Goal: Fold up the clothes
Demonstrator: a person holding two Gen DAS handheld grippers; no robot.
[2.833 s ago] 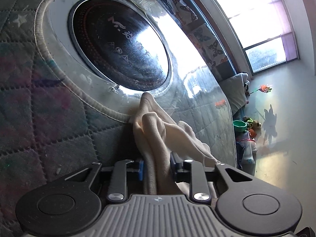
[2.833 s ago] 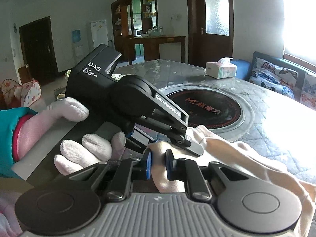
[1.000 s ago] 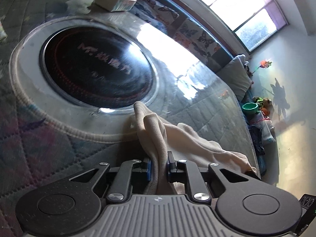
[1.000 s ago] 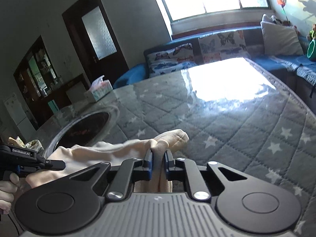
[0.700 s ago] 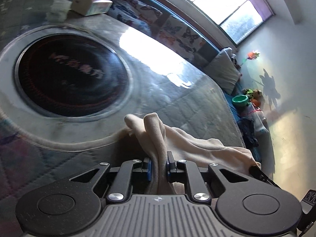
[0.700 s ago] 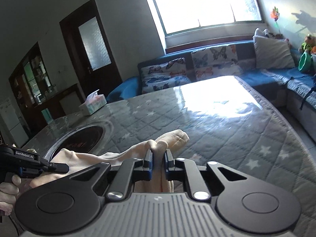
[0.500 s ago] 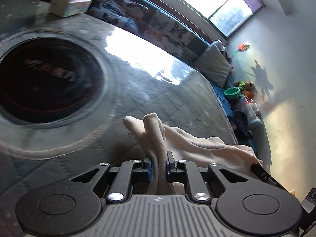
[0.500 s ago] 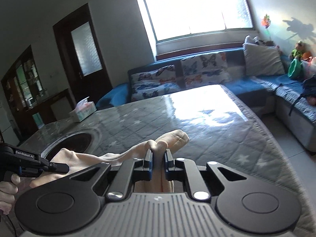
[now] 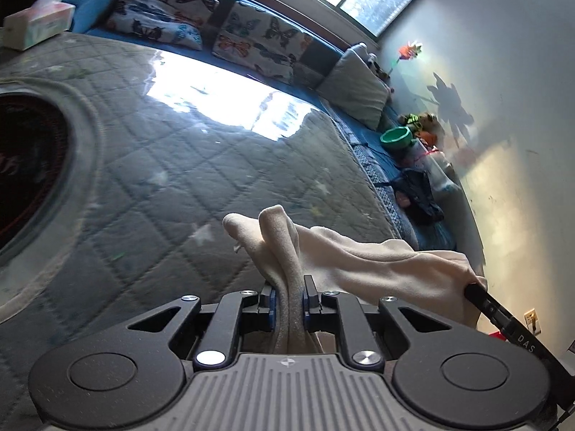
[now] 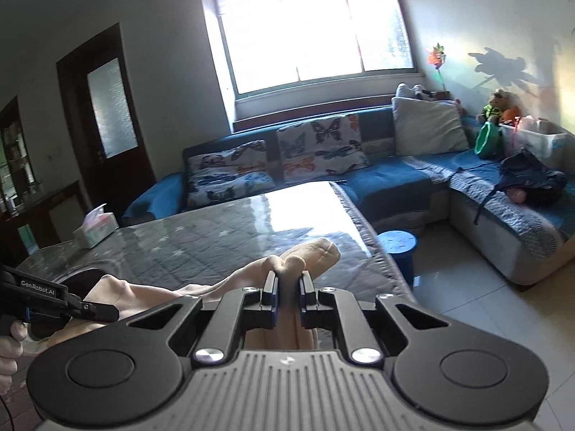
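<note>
A cream fleece garment [image 9: 363, 262] hangs stretched between my two grippers above the quilted table [image 9: 179, 165]. My left gripper [image 9: 289, 296] is shut on one bunched end, whose folds stick up past the pads. In the right wrist view my right gripper [image 10: 287, 289] is shut on the other bunched end of the garment [image 10: 309, 251]. The cloth runs left from there to the left gripper's black fingers [image 10: 90, 310], held by a white-gloved hand [image 10: 10, 352]. The right gripper's black body [image 9: 503, 327] shows at the lower right of the left wrist view.
The table [image 10: 215, 240] carries a dark round inset [image 9: 25, 168] at its left and a tissue box [image 10: 95, 230] at the far corner. A blue sofa [image 10: 395, 176] with butterfly cushions wraps the room. A blue stool [image 10: 397, 248] stands on the tiled floor by the table's edge.
Both grippers have lifted and swung toward the sofa side with the garment still clamped. The round inset has slid to the left edge of the left wrist view, and the right view looks higher.
</note>
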